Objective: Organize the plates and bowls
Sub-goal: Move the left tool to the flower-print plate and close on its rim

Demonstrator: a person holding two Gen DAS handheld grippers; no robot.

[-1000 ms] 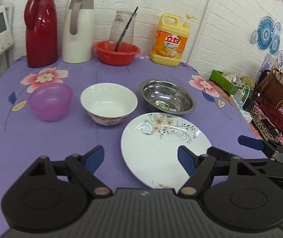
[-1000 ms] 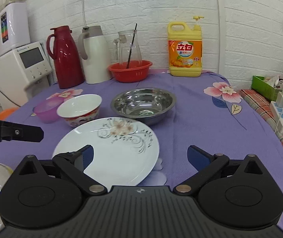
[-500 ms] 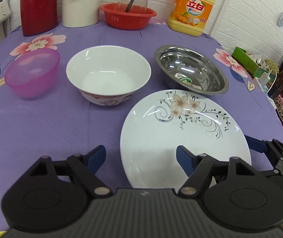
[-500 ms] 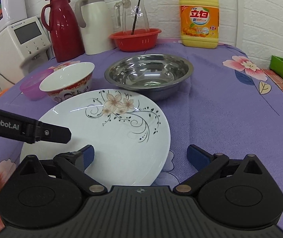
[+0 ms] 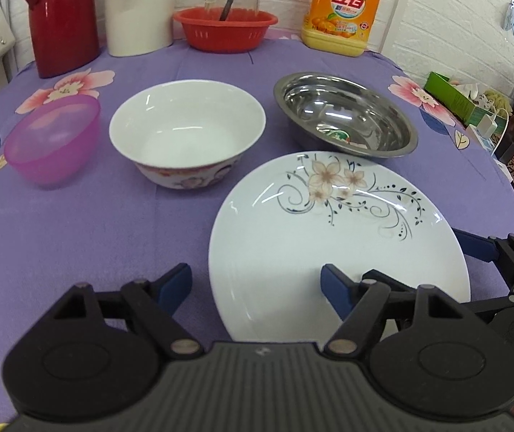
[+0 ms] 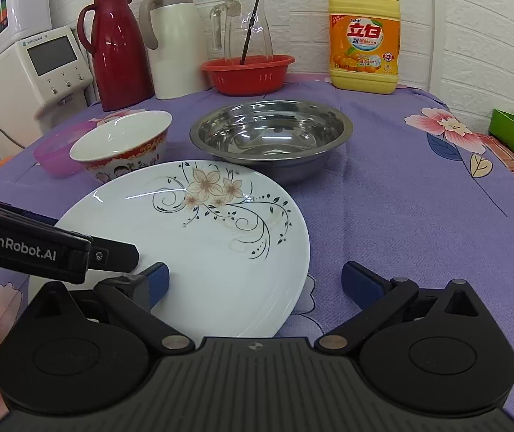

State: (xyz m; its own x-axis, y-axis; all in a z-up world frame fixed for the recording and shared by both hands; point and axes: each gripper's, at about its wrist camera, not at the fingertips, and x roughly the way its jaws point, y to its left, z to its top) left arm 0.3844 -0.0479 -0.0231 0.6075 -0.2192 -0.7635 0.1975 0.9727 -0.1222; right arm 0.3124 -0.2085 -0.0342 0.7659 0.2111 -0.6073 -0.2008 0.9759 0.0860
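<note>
Nearest, both grippers hang over the plate [image 5: 329, 244] on the purple cloth [image 5: 94, 223]. The left gripper [image 5: 257, 288] has its fingers spread across the plate's left rim, pinching nothing. The right gripper [image 6: 255, 282] is spread too, straddling the plate's right rim. Just beyond the plate stand the white bowl [image 5: 184, 133] and the steel bowl [image 5: 343, 115]; the pink bowl [image 5: 51, 136] sits further left.
</note>
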